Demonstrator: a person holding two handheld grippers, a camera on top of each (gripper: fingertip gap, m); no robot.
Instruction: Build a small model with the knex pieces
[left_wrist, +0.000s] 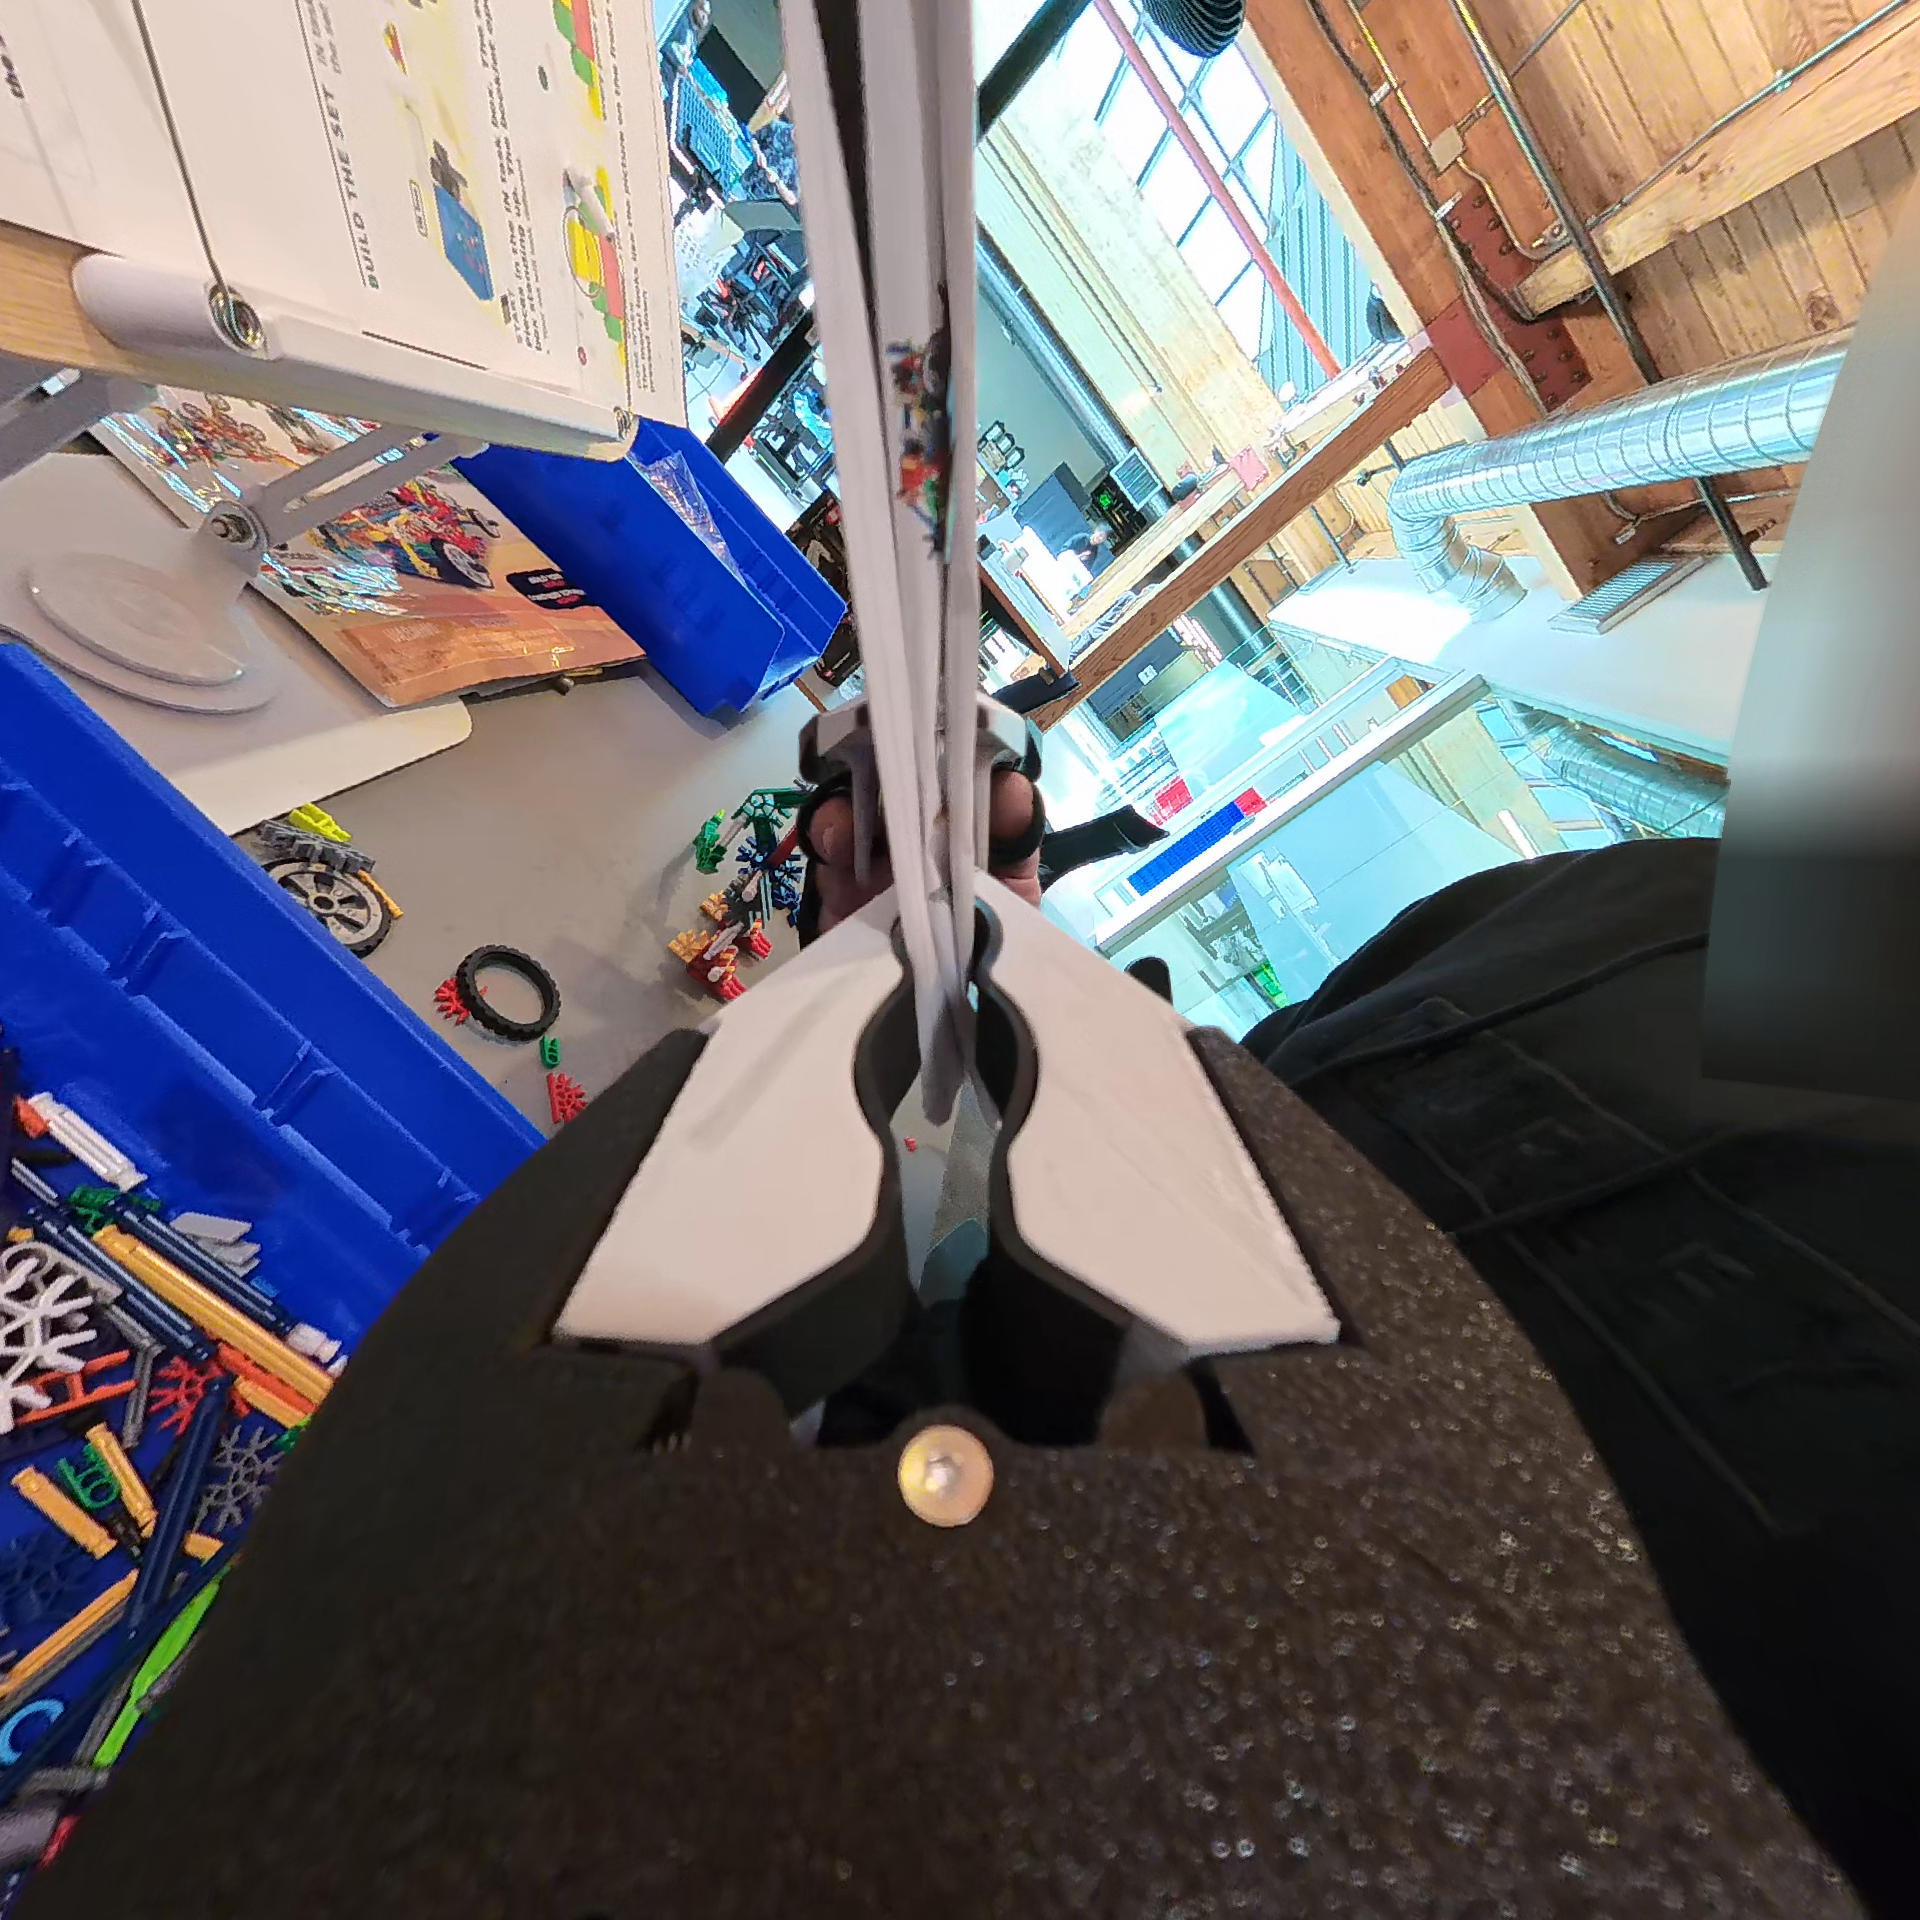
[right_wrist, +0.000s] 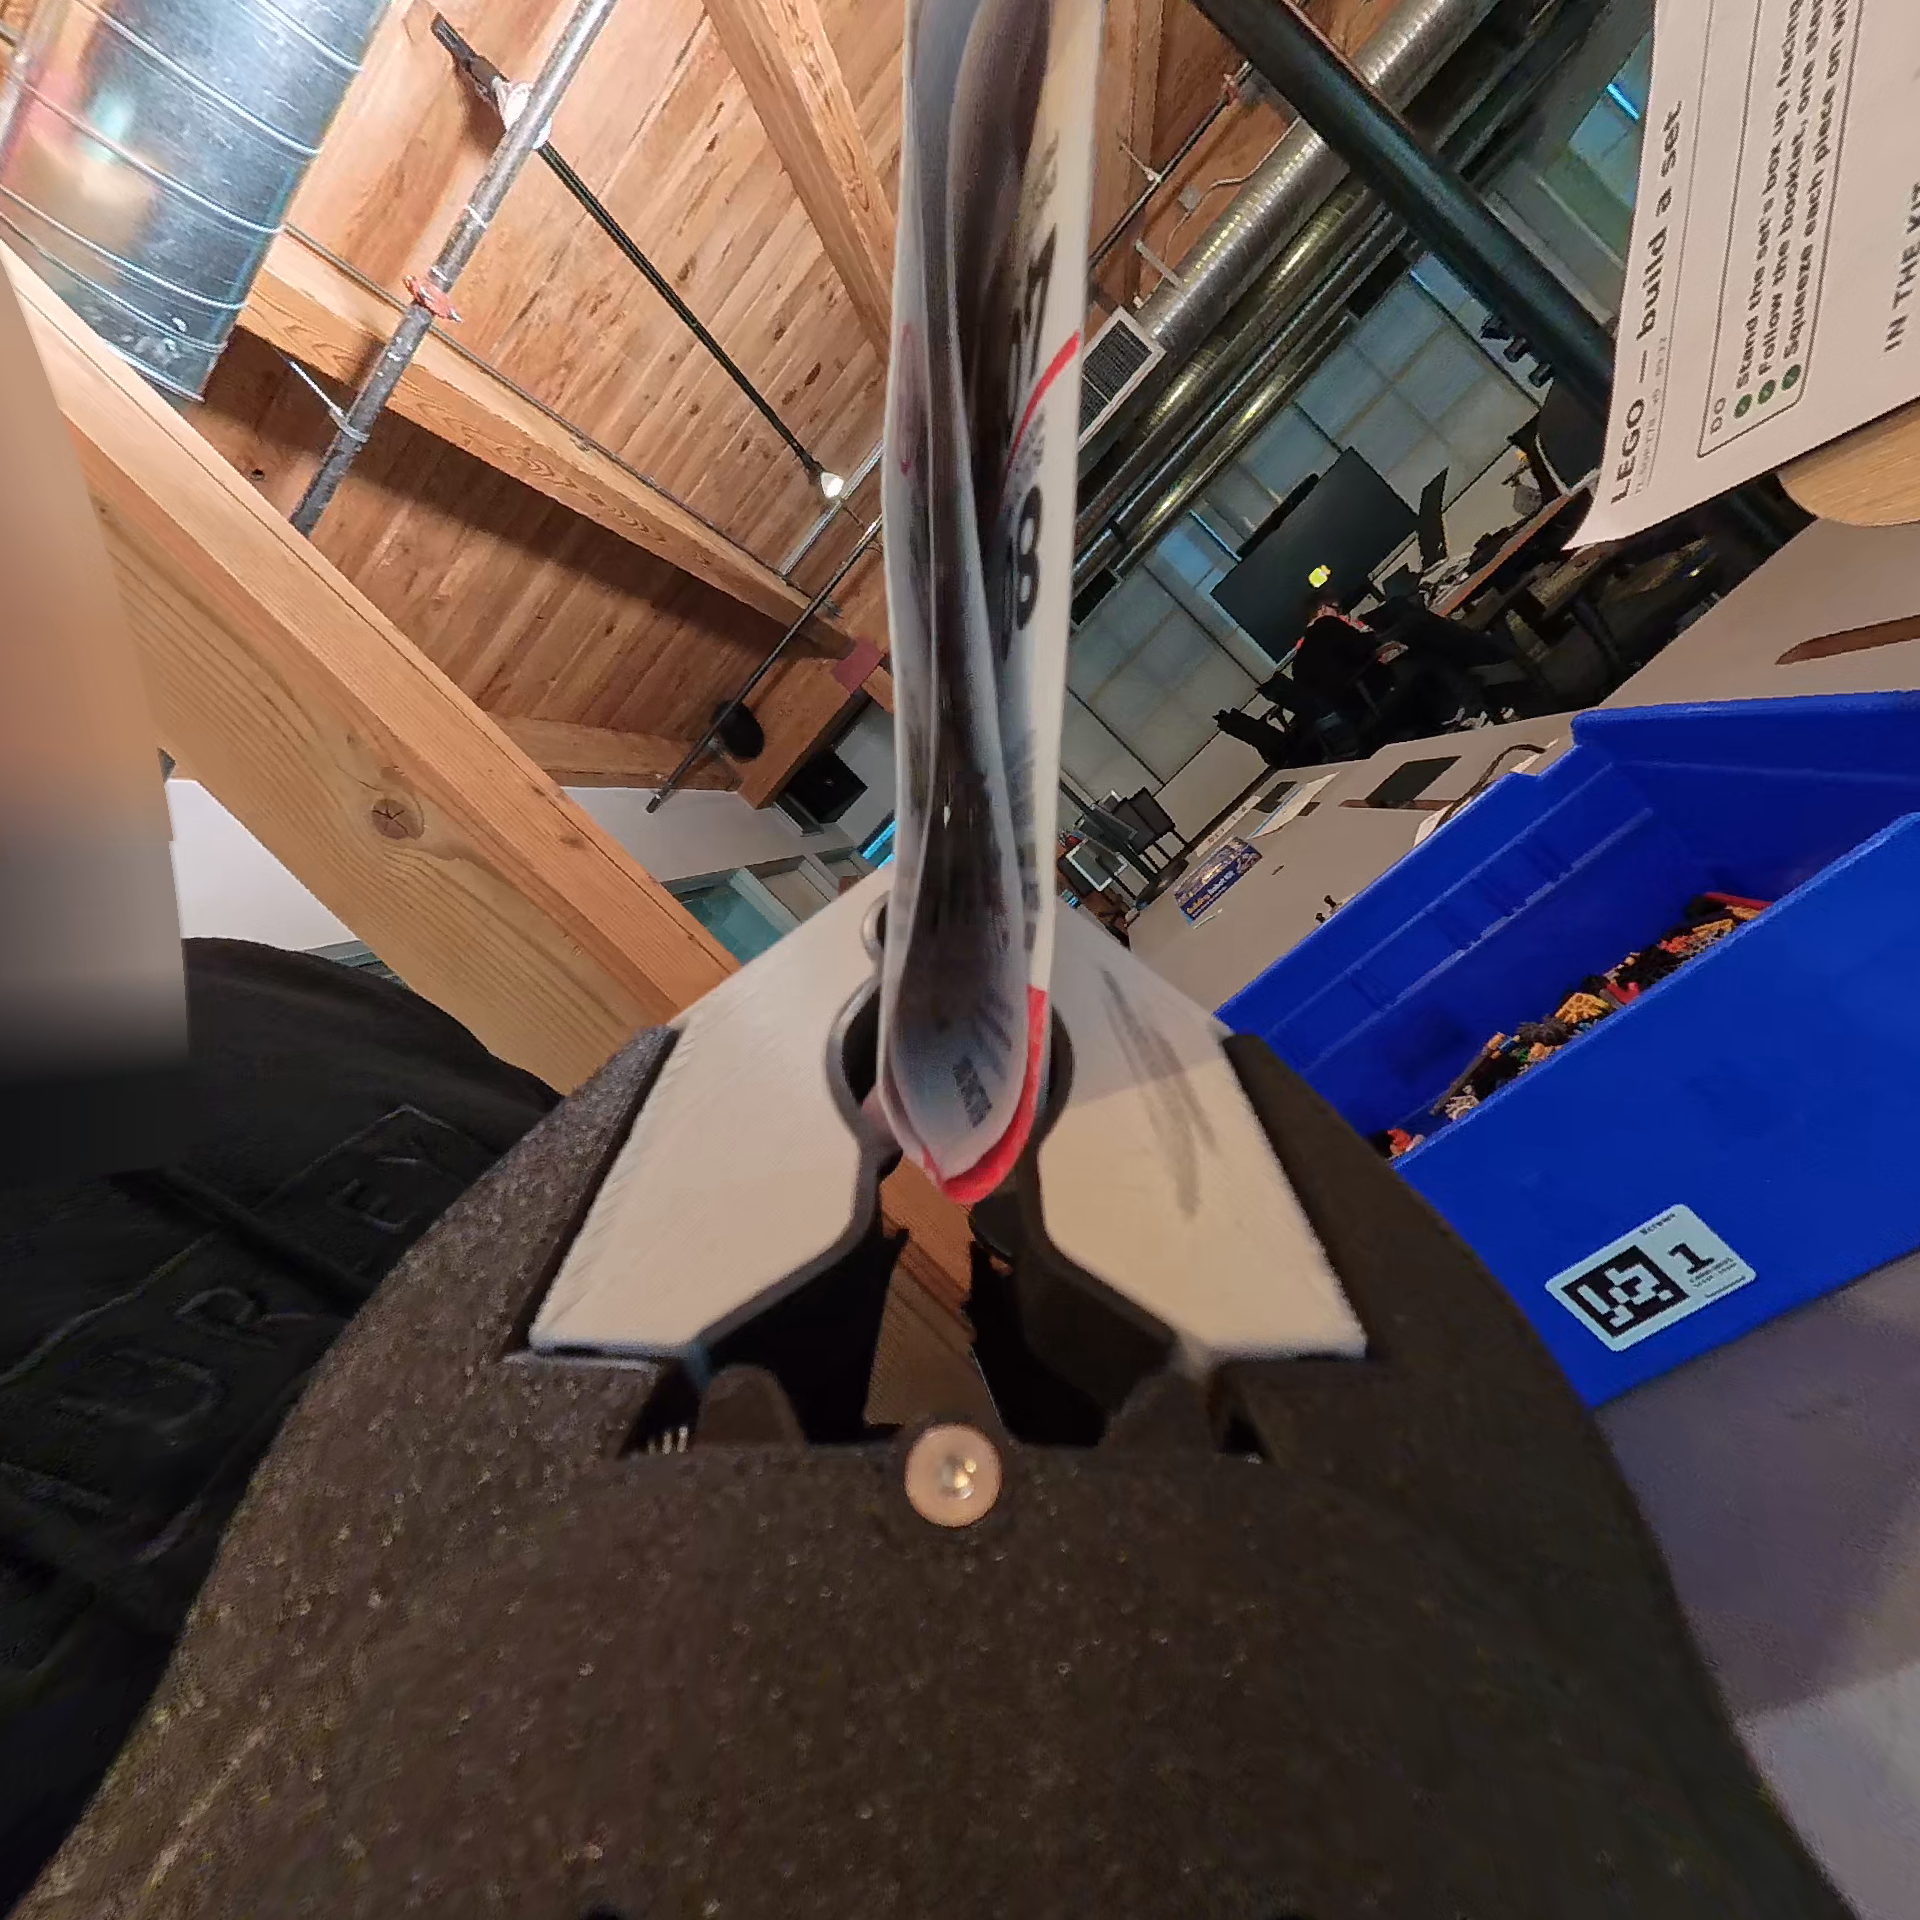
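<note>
Paper is filling the middle of both wrist views: a thin printed booklet (left_wrist: 904, 436) is being gripped edge-on by the two grippers, held up off the grey table (left_wrist: 582, 790) and running away from each camera toward the ceiling beams. The left gripper (left_wrist: 940, 1023) is pinching the booklet's white pages between its closed fingers (left_wrist: 790, 1132), the sheets fanning slightly above the pinch. The right gripper (right_wrist: 961, 1132) is clamping another edge of the booklet (right_wrist: 977, 582), where a red-trimmed, dark-printed cover is curling just above its fingers (right_wrist: 727, 1153). In the left wrist view the other gripper is showing farther along the paper, with a gloved hand (left_wrist: 831, 831) behind it. Below and to the left, a small multicoloured rod-and-connector model (left_wrist: 743, 894) is lying on the table, near a loose black tyre (left_wrist: 507, 992) and a spoked wheel (left_wrist: 338, 904). A blue bin (left_wrist: 208, 1039) of mixed rods and connectors is sitting at the left edge, and a second blue bin (left_wrist: 665, 561) is standing beyond a tilted white stand (left_wrist: 312, 343) carrying instruction sheets. In the right wrist view a blue bin (right_wrist: 1662, 1091) with a white coded label is sitting just beside the gripper, small parts showing inside it.
</note>
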